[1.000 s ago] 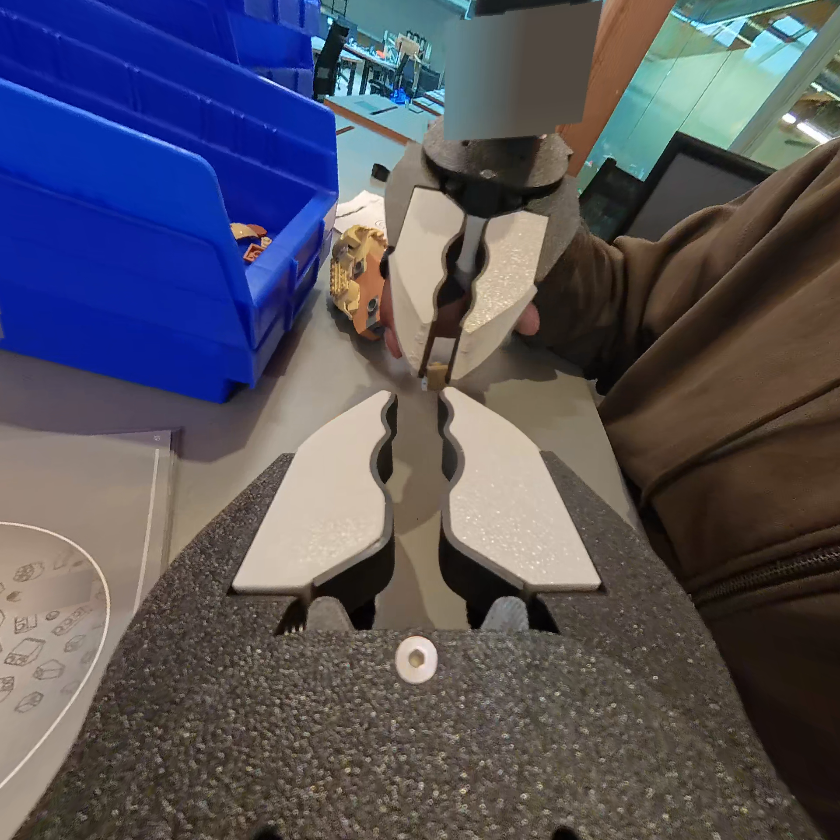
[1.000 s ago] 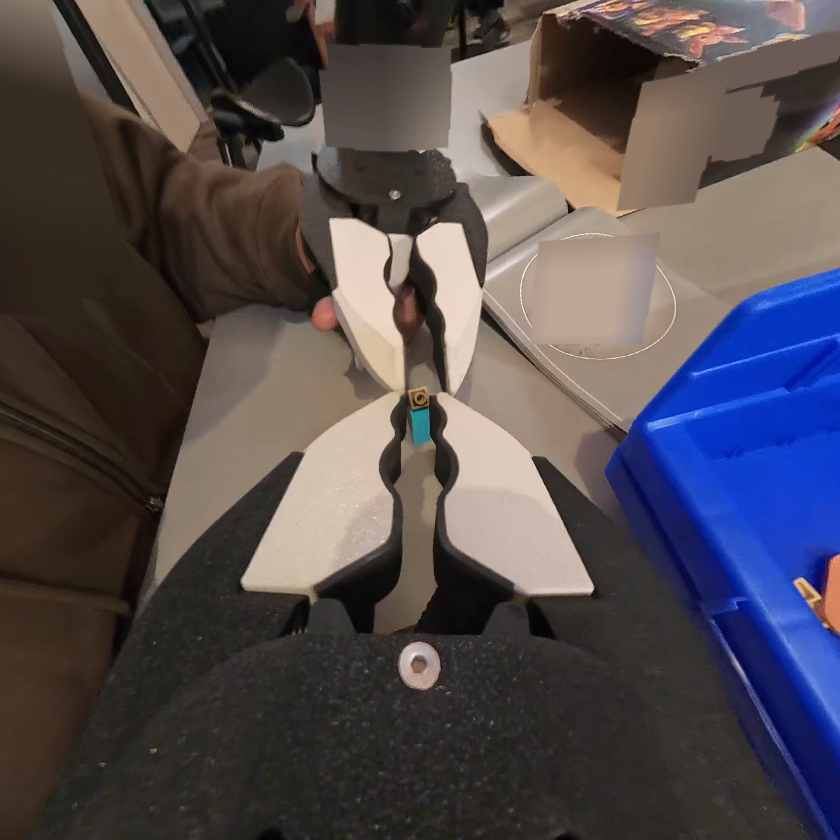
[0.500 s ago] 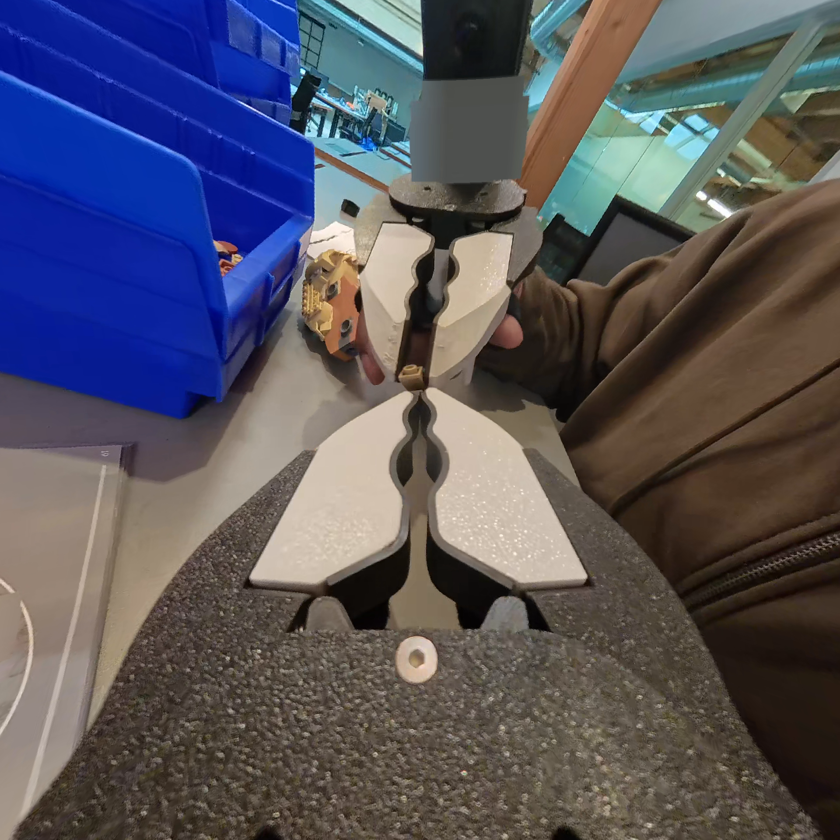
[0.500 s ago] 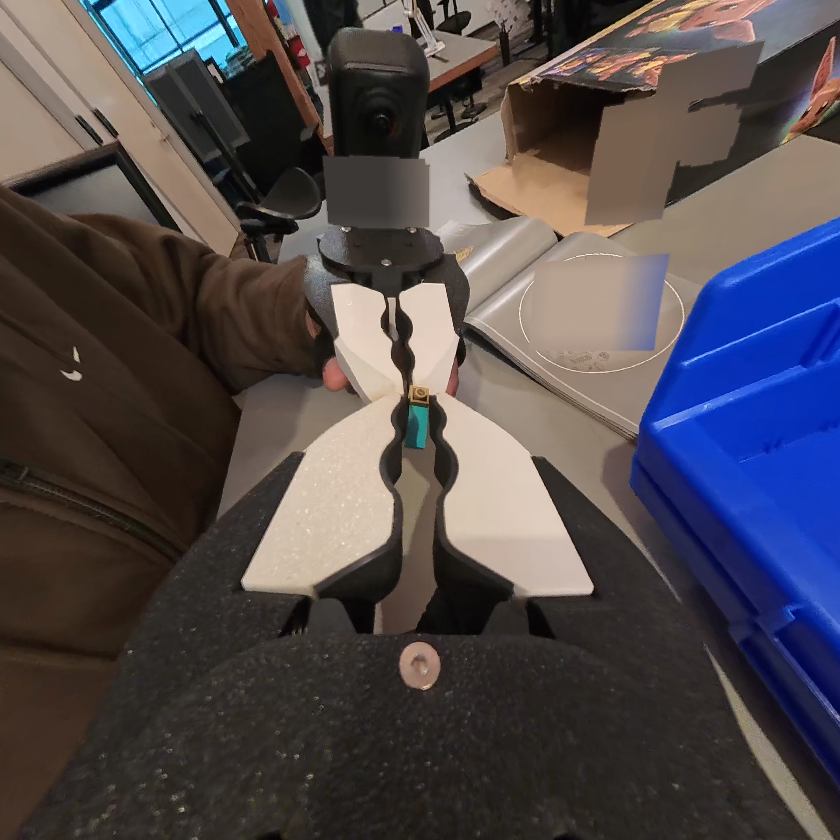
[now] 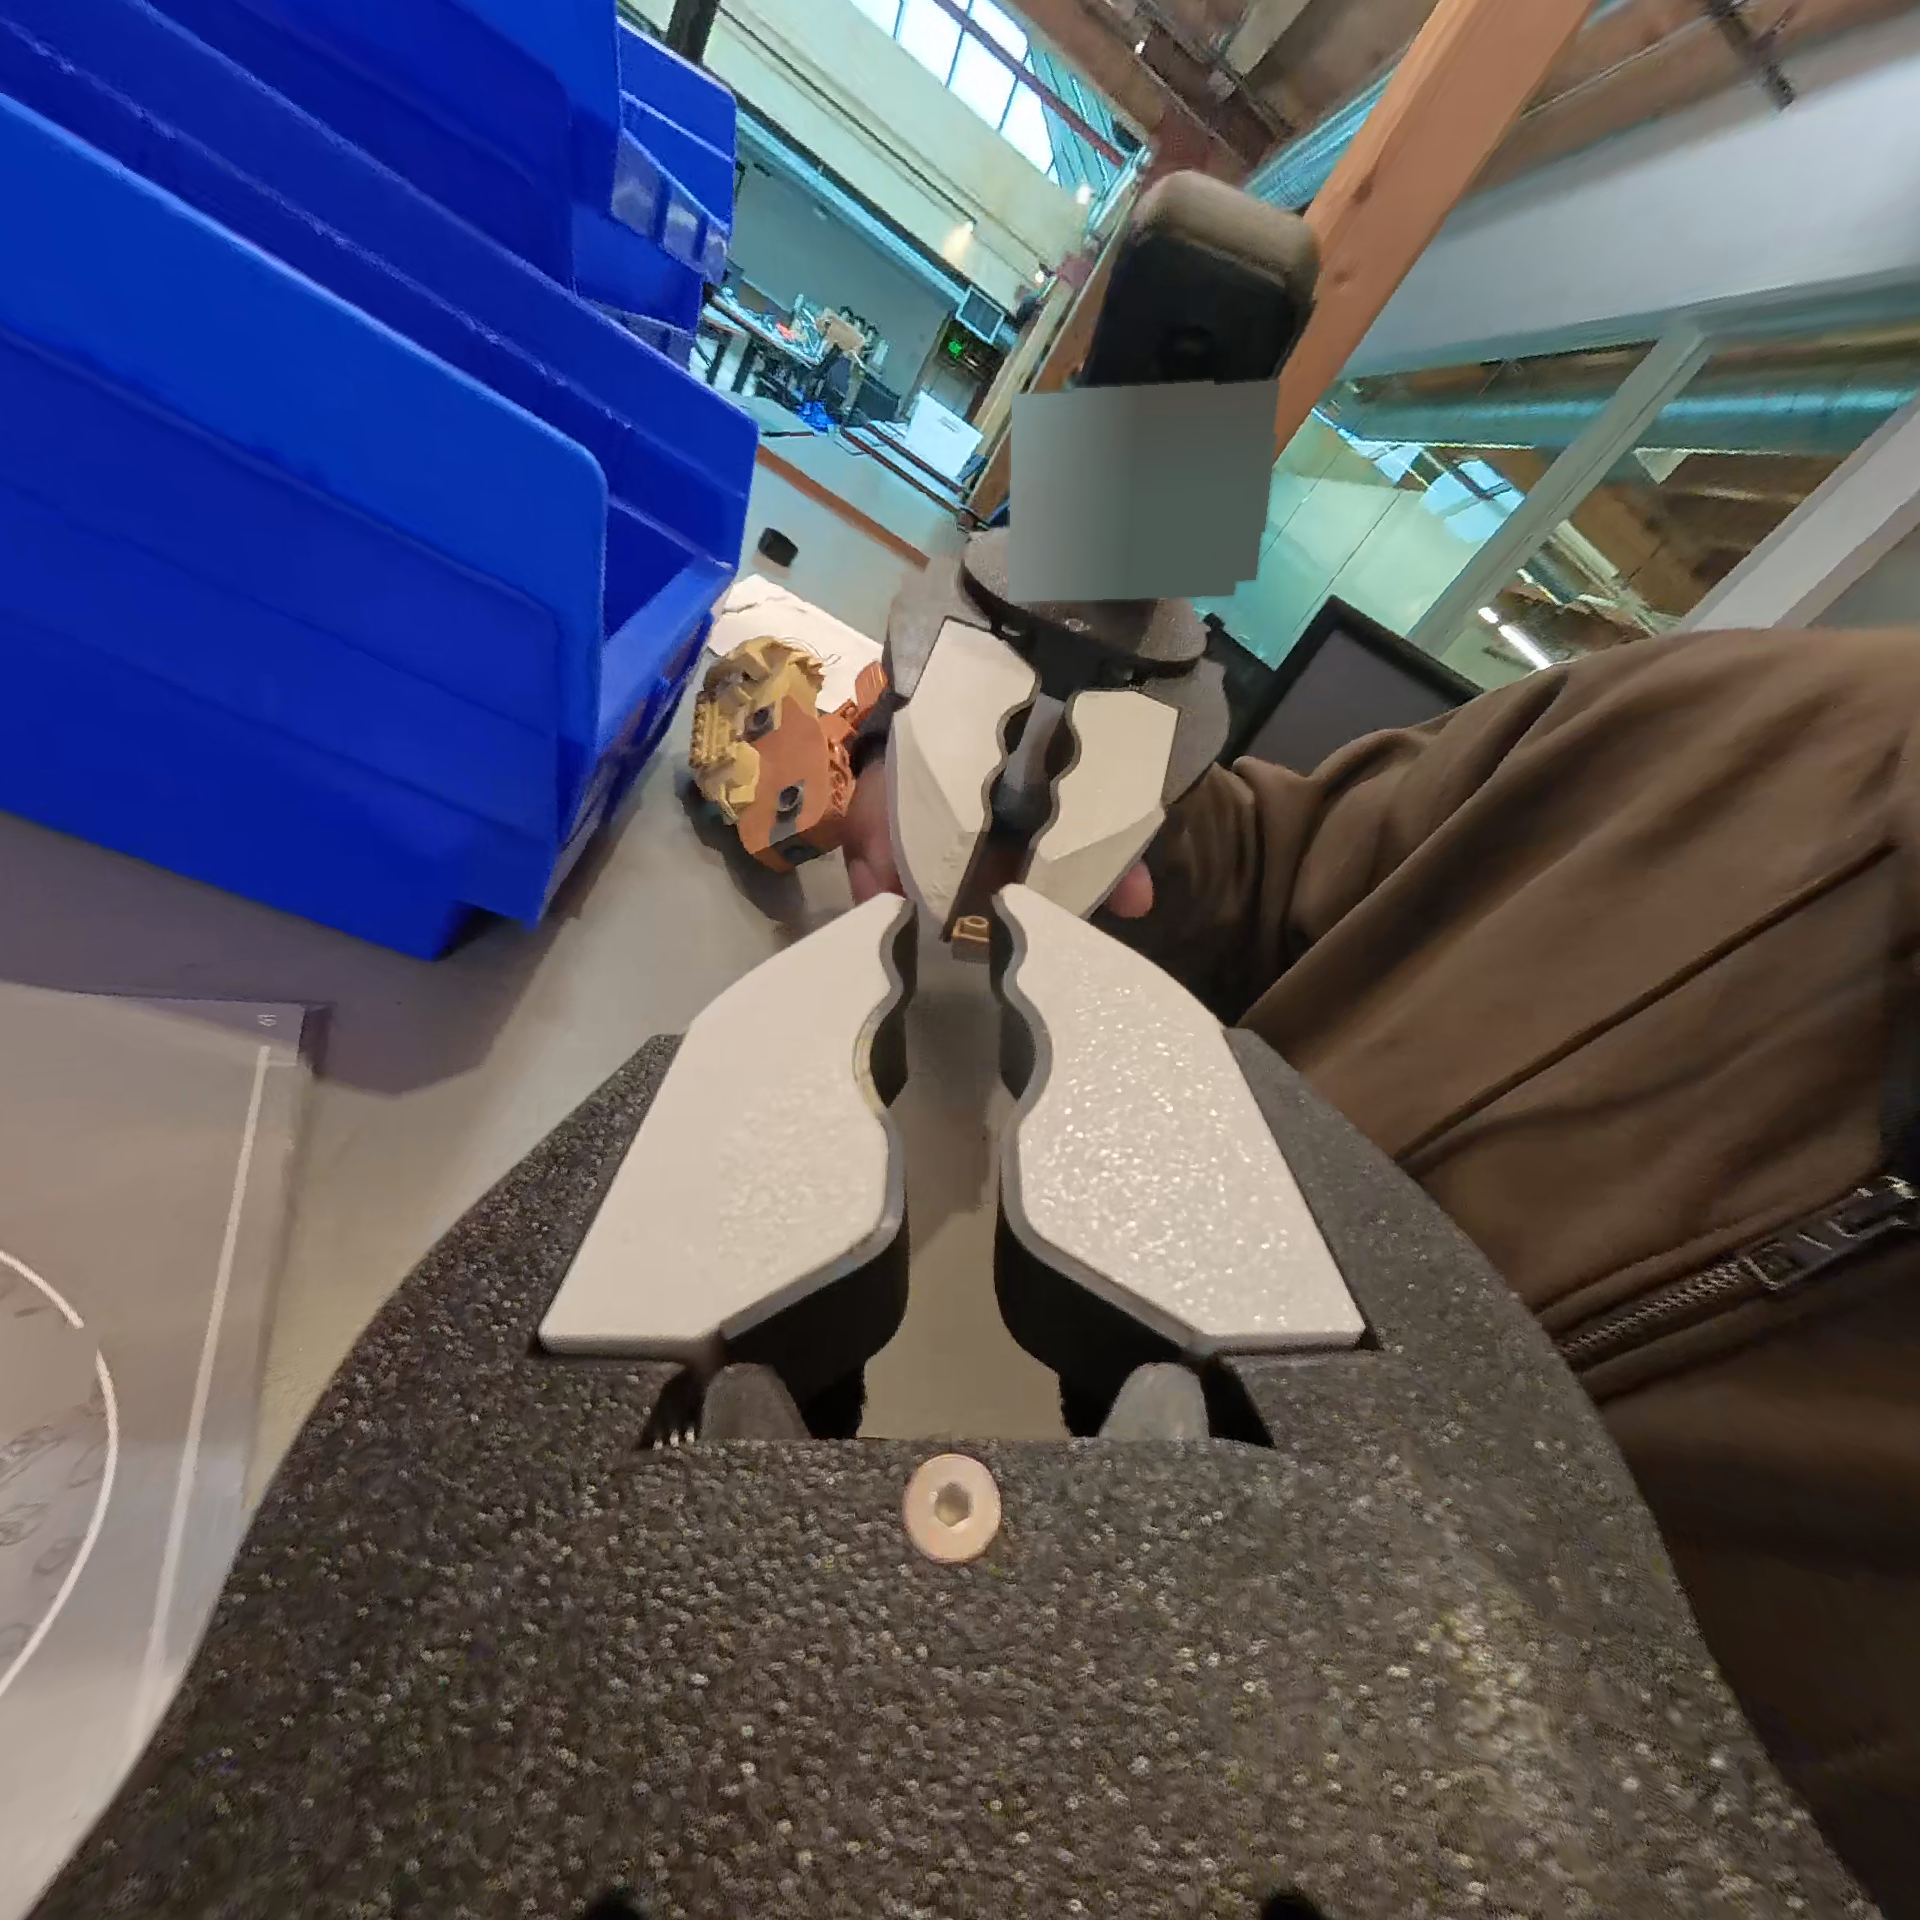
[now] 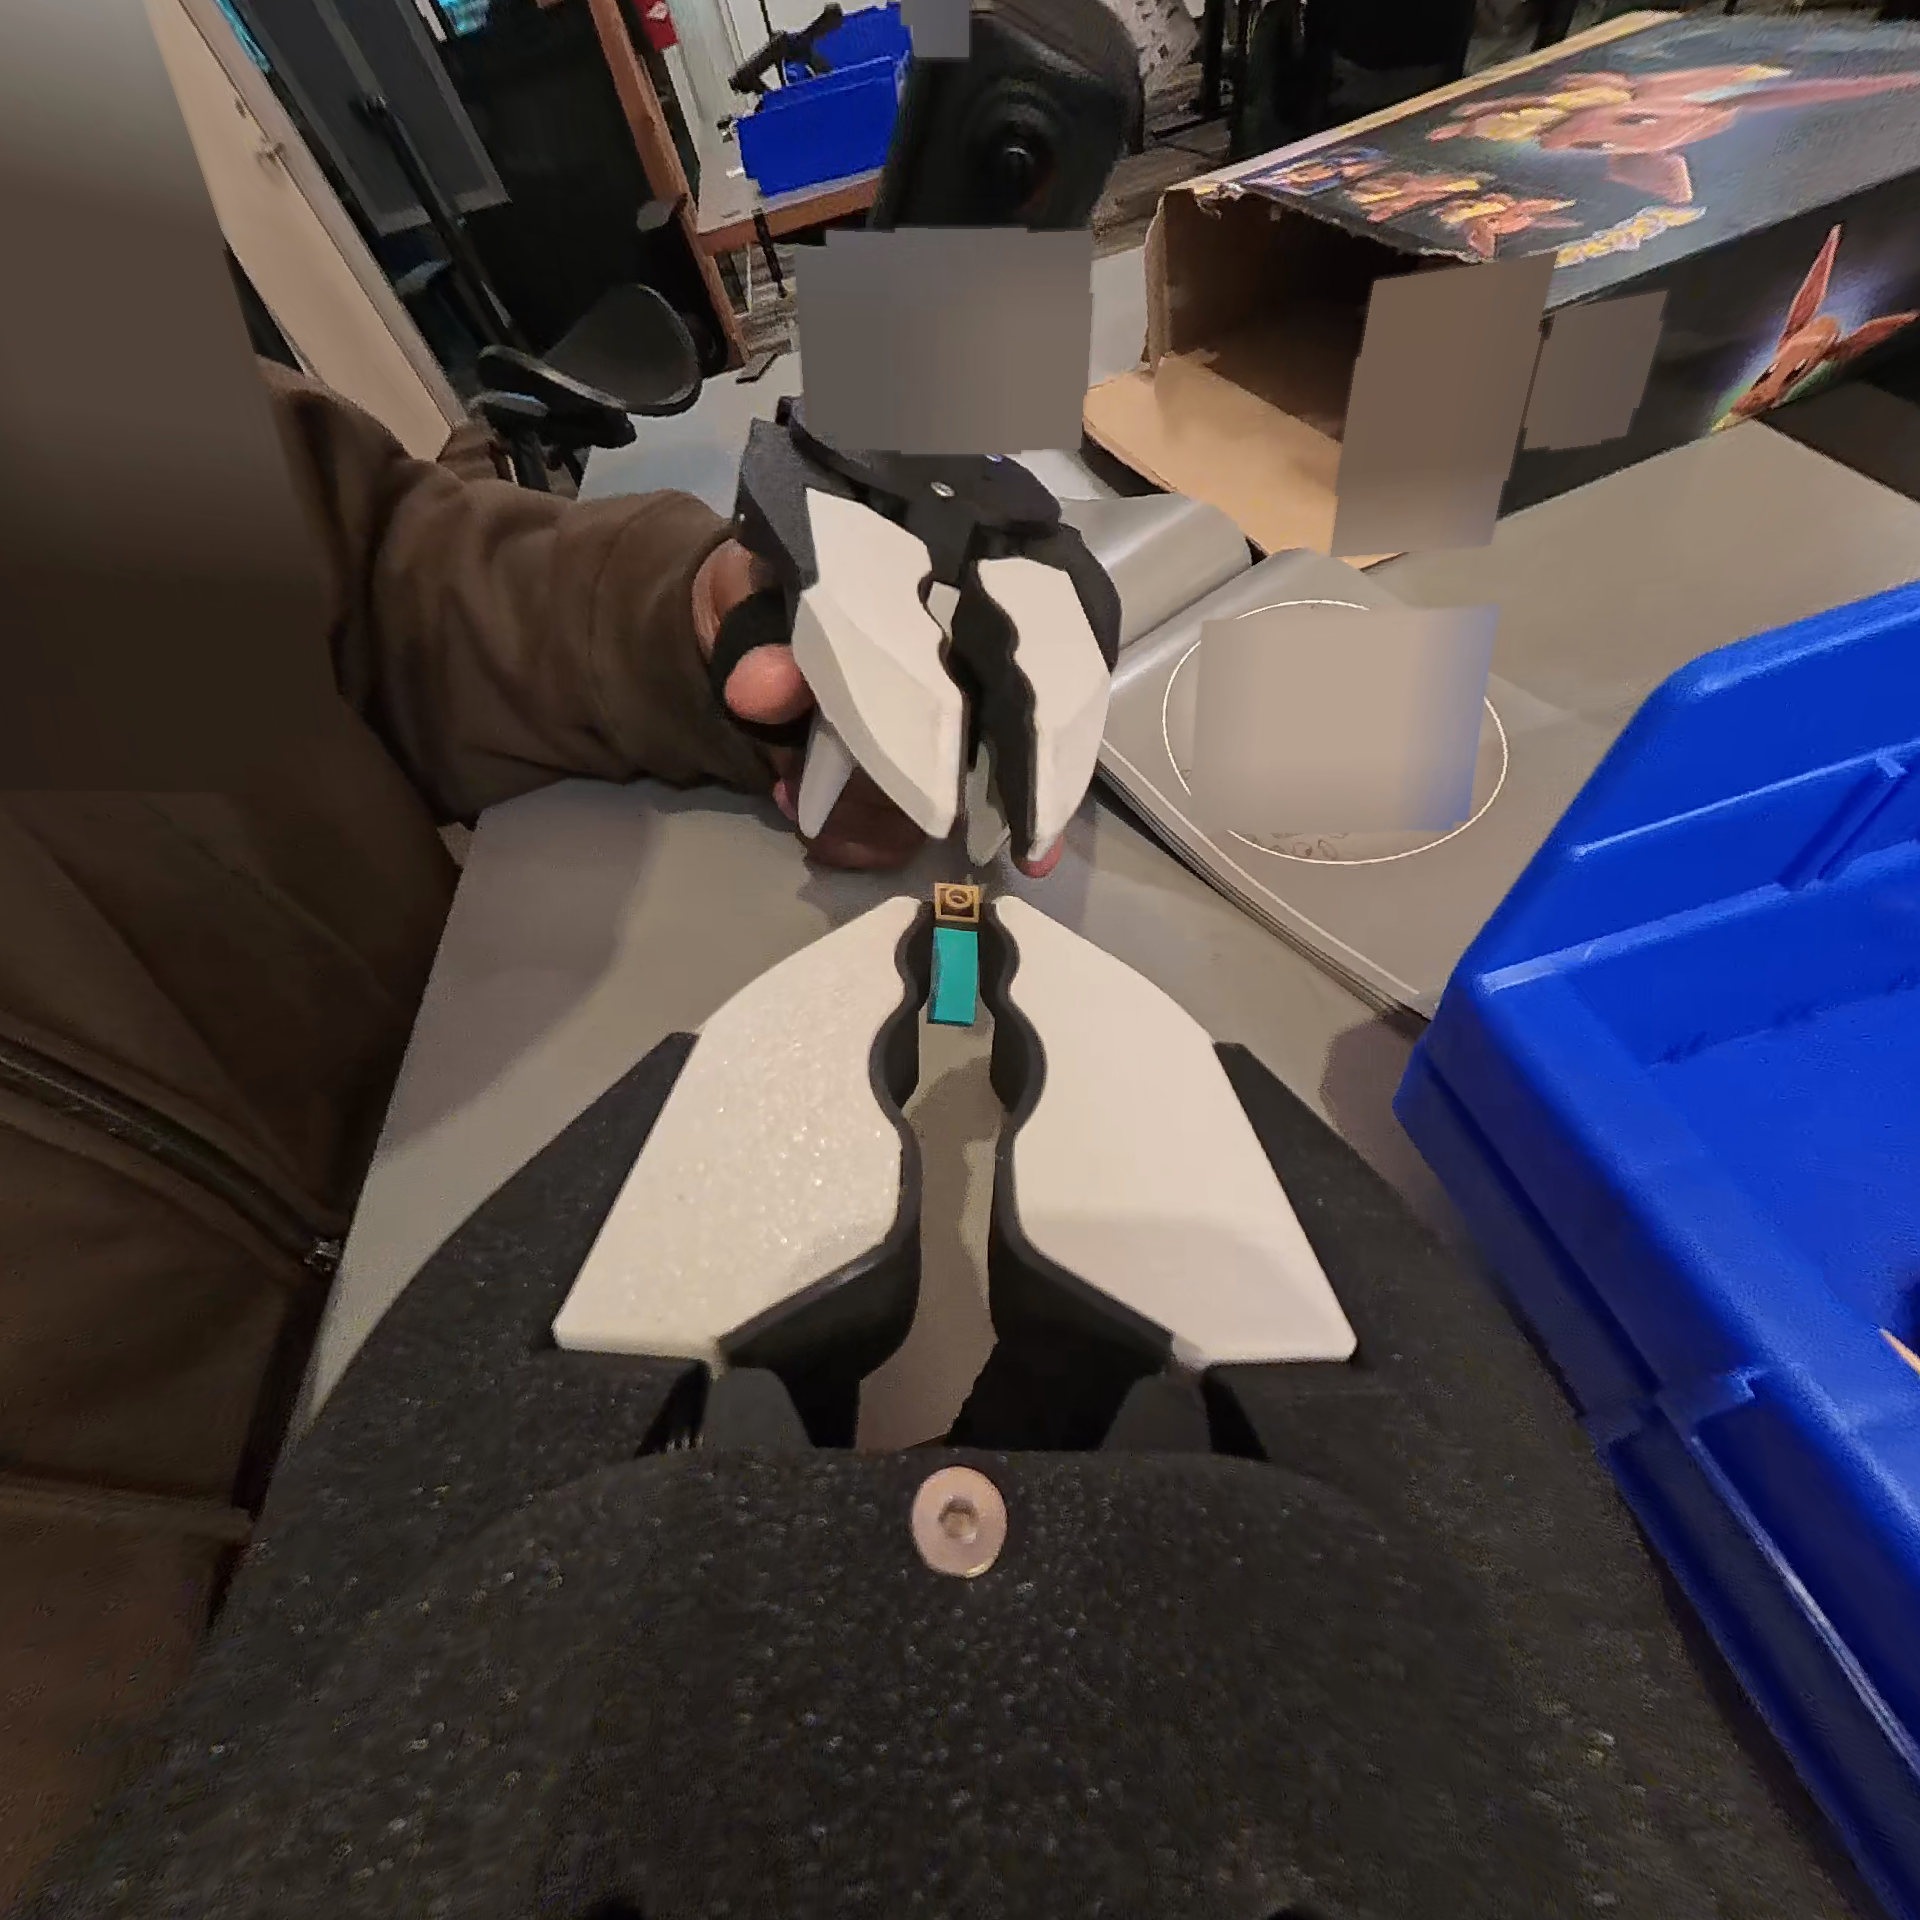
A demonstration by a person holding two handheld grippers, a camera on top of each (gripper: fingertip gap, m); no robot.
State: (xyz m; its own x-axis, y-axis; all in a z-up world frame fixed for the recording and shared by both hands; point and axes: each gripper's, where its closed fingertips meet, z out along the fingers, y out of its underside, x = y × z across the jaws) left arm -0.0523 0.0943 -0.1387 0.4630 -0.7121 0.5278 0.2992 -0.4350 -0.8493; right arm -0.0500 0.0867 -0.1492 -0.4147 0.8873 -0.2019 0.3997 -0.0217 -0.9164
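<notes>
My right gripper [image 6: 956,920] is shut on a teal brick [image 6: 954,977] with a small tan stud piece [image 6: 956,902] on its front end, held above the grey table [image 6: 623,883]. My left gripper [image 5: 951,914] is open and holds nothing. In the right wrist view the left gripper [image 6: 992,831] points down at the tan piece from just beyond it, with a small gap. In the left wrist view the right gripper [image 5: 977,904] faces mine tip to tip, and the tan piece [image 5: 971,928] shows in front of my parted fingertips [image 5: 1023,935].
Blue storage bins [image 5: 312,520] stand to the left of the left gripper and also show in the right wrist view [image 6: 1714,1039]. An orange and tan brick model [image 5: 774,769] lies by them. An open booklet [image 6: 1247,914], a cardboard box [image 6: 1226,343] and a brown sleeve [image 5: 1558,935] are close by. My left and right fingertips are right by each other.
The left gripper shut with its tips against the tan piece half a second ago, and has now opened and drawn back a little. The right gripper keeps its hold on the teal brick.
</notes>
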